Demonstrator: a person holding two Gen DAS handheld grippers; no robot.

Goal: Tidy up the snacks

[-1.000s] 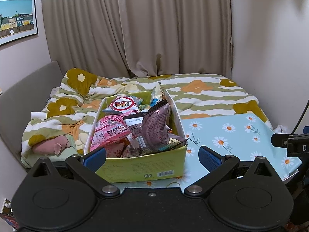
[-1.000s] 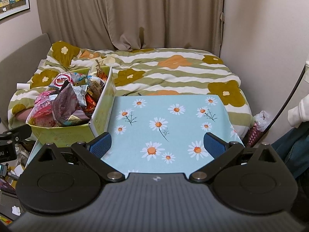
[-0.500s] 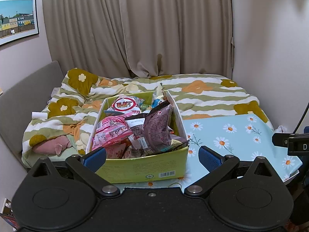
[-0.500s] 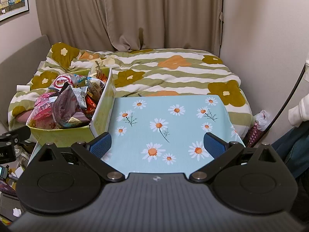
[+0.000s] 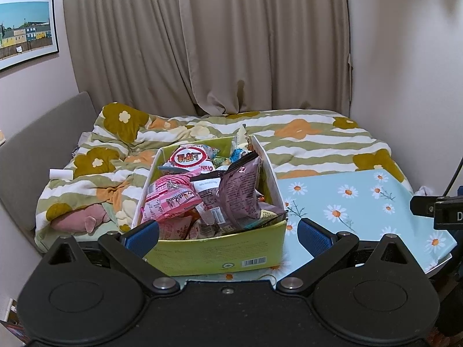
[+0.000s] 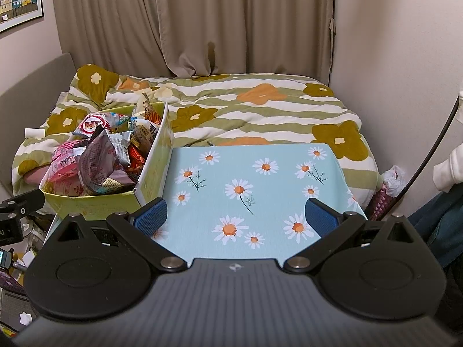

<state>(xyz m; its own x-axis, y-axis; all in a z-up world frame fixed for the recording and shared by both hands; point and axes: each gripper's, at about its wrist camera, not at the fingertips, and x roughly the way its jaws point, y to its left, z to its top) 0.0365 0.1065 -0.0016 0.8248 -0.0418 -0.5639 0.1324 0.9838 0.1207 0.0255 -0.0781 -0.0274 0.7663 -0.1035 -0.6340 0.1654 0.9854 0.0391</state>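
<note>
We find the snack box (image 5: pixel 214 256), heaped with packets, straight ahead of our left gripper (image 5: pixel 228 232), its length running away from us, while our right gripper (image 6: pixel 235 217) faces bare daisy cloth (image 6: pixel 260 179) beside it; both spread wide, empty.

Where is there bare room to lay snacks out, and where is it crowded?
The daisy tablecloth is bare from the box's right wall across to its far and right edges, beside the striped duvet. The yellow-green box on its left end is heaped with packets above the rim. Both grippers hover open at the near edge.
</note>
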